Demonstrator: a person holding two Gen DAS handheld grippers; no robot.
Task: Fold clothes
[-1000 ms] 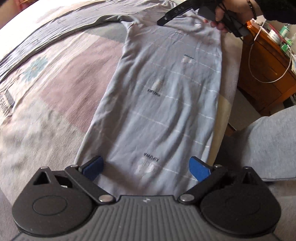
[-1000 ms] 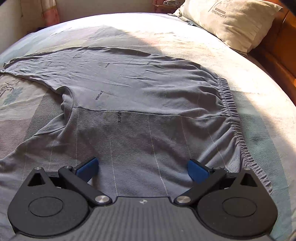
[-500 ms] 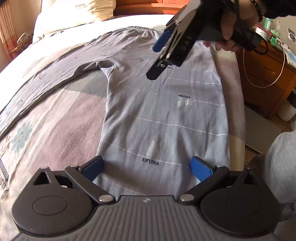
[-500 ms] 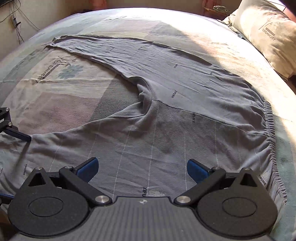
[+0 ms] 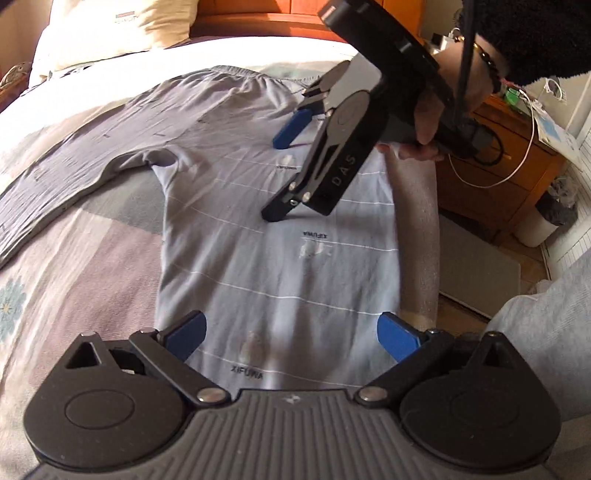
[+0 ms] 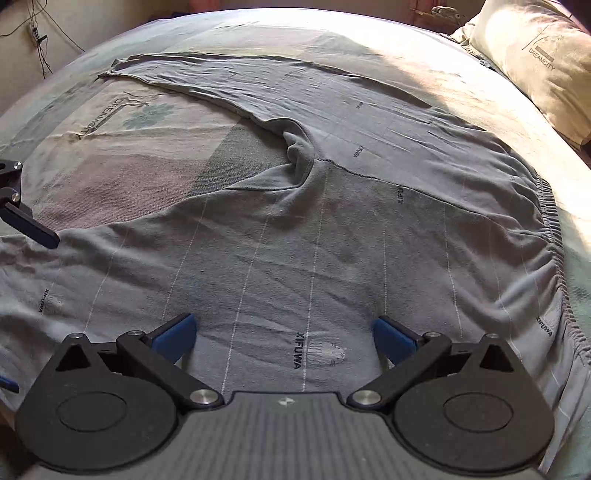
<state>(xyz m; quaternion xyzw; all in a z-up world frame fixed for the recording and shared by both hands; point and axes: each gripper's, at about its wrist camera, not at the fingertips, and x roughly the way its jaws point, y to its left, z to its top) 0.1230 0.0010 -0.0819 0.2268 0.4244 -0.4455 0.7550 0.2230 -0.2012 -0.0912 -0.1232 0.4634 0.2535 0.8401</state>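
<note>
Trousers (image 6: 332,236) of grey cloth with thin pale stripes and small "XIFUWA" prints lie spread flat on the bed (image 6: 122,147), the two legs splayed apart in a V and the gathered waistband (image 6: 550,236) toward the pillow (image 6: 546,62) end. One leg (image 5: 280,266) runs along the bed's near edge beside the wooden nightstand (image 5: 491,173); the other leg (image 6: 258,77) stretches far across the patterned bedspread. In the left wrist view, the left tool (image 5: 291,334) hovers over the cuff end of the near leg, its blue-padded fingers wide apart with nothing between them. The right tool (image 6: 284,338) is likewise spread wide and empty, hanging above the seat of the trousers close to the cloth; whether its tips touch the fabric cannot be told. From the left wrist view it slants down over the upper part of the near leg, held in a hand (image 5: 428,122) with a dark sleeve (image 5: 532,33) above it.
</note>
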